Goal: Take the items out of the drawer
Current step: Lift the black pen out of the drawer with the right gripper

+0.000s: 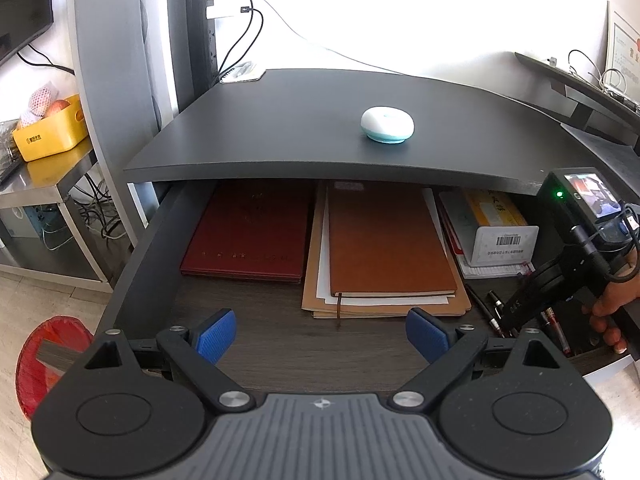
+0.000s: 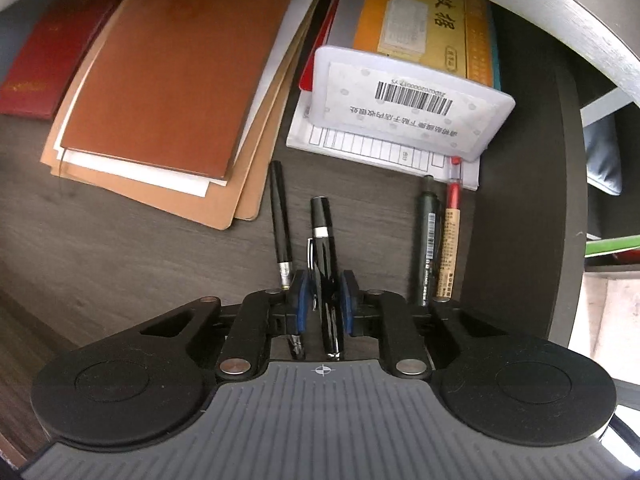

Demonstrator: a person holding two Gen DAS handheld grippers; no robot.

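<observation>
Worktop (image 1: 304, 120) overhangs the open drawer (image 1: 144, 256), back half covered. Brown notebook (image 1: 388, 240) mid-drawer on a folder stack; bare drawer floor in front of it. Right tongs (image 2: 325, 296) low in the drawer's right front corner, reaching in steeply, clamped on glossy black pen (image 2: 325, 248); thinner pen just left. Left tongs (image 1: 322, 334) hover over the front edge, spread wide, holding nothing.
</observation>
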